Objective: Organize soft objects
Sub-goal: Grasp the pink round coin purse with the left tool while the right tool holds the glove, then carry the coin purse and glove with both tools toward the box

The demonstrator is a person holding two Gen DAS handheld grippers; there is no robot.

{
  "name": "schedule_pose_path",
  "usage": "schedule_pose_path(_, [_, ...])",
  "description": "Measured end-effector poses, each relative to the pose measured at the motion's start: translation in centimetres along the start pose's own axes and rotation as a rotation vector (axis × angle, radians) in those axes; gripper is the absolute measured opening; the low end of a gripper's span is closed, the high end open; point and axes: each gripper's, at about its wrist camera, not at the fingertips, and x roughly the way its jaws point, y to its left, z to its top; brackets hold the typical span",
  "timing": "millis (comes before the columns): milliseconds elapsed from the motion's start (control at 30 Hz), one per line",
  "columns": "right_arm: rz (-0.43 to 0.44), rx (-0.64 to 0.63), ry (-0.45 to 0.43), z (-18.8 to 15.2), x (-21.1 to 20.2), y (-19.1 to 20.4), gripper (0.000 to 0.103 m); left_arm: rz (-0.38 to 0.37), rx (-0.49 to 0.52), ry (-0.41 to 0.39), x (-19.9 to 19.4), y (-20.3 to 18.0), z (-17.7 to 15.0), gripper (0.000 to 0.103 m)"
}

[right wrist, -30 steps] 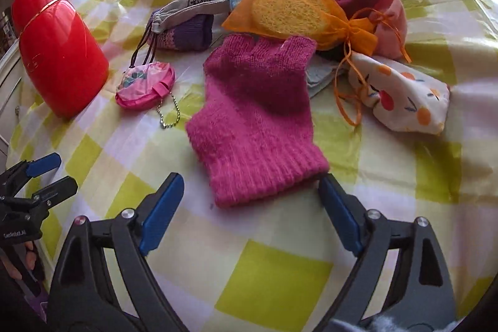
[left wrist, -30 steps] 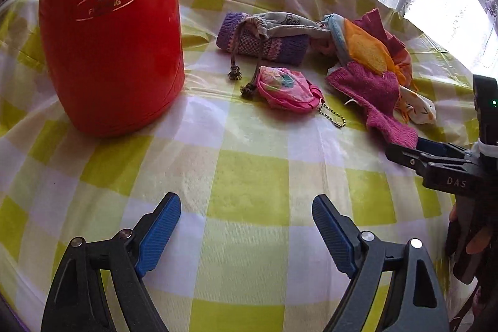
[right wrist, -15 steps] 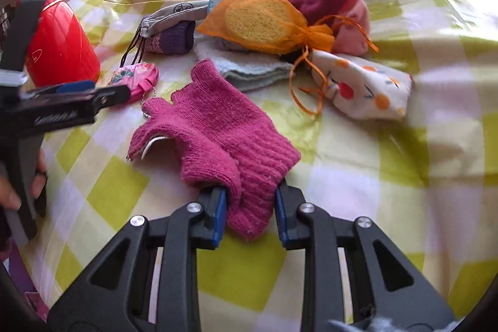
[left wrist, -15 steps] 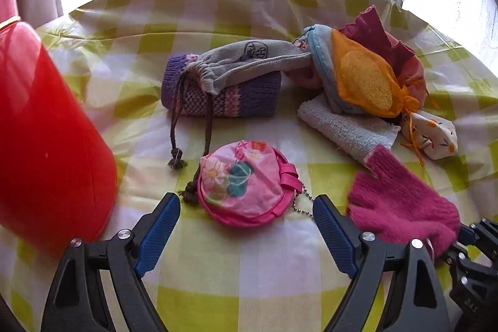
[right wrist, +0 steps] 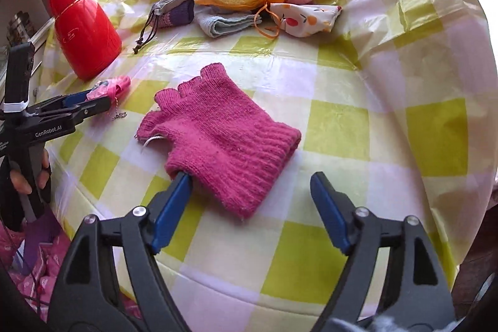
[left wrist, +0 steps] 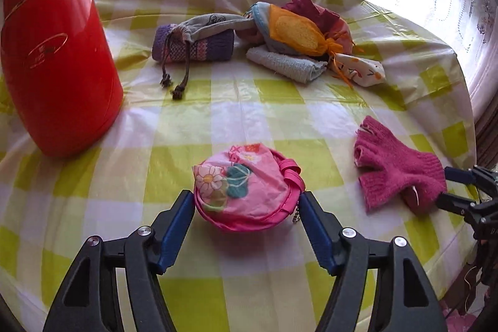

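Now the left hand-held gripper (left wrist: 246,207), its jaws just narrowed, brackets the pink flowered pouch (left wrist: 246,192) on the bench (left wrist: 249,120), pads at its sides. The right hand-held gripper (right wrist: 250,192) has just reopened, with one finger under the pink glove (right wrist: 221,142). Both look light and floppy; pinch across the middle.
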Motion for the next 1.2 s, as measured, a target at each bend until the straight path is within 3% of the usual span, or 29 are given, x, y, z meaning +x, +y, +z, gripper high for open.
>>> schedule_pose_path(33, [0.003, -0.037, -0.007, 0.3, -0.2, 0.3, 0.086, 0.006, -0.002, 0.007, -0.3, 0.2, -0.5, 0.072])
schedule_pose_path(100, [0.026, -0.114, -0.005, 1.3, 0.2, 1.0, 0.088, 0.019, -0.006, 0.015, -0.3, 0.9, -1.0, 0.083])
schedule_pose_path(233, [0.100, -0.242, 0.065, 3.3, 4.0, 2.2, 0.092, 0.033, 0.030, 0.039, 0.5, 0.6, -0.6, 0.088])
schedule_pose_path(300, [0.052, -0.297, 0.087, 3.9, 5.8, 2.8, 0.092, 0.049, 0.061, 0.043, 1.2, 0.1, 0.0, 0.091])
schedule_pose_path(467, [0.078, -0.275, 0.075, 4.0, 6.6, 3.3, 0.091, 0.051, 0.092, 0.064, 2.9, -0.9, 1.6, 0.100])
schedule_pose_path(500, [0.080, -0.266, 0.056, 3.7, 6.4, 3.3, 0.088, 0.044, 0.092, 0.067, 3.1, -1.0, 1.7, 0.101])
schedule_pose_path(567, [0.070, -0.237, 0.005, 2.9, 5.5, 3.3, 0.070, 0.041, 0.091, 0.063, 3.1, -1.1, 1.8, 0.101])
schedule_pose_path(633, [0.041, -0.184, -0.019, 2.5, 4.8, 3.3, 0.033, 0.033, 0.094, 0.030, 2.4, -0.9, 1.5, 0.082])
schedule_pose_path(667, [0.029, -0.163, -0.027, 2.3, 4.6, 3.3, 0.028, 0.028, 0.094, 0.020, 2.0, -0.9, 1.2, 0.072])
schedule_pose_path(700, [0.013, -0.148, -0.032, 2.1, 4.5, 3.4, 0.024, 0.032, 0.094, 0.016, 1.8, -1.0, 0.9, 0.071])
schedule_pose_path(933, [-0.038, -0.072, -0.049, 2.1, 4.2, 3.3, 0.021, 0.055, 0.016, -0.007, -0.1, -0.6, -1.2, 0.071])
schedule_pose_path(1100, [0.093, 0.170, -0.113, 1.0, 1.8, 1.2, 0.021, 0.034, -0.070, 0.006, -1.6, 0.3, -2.3, 0.071])
schedule_pose_path(1200, [0.124, 0.243, -0.156, -0.2, 0.0, 1.1, 0.021, 0.042, -0.102, -0.005, -2.9, 0.5, -2.9, 0.072])
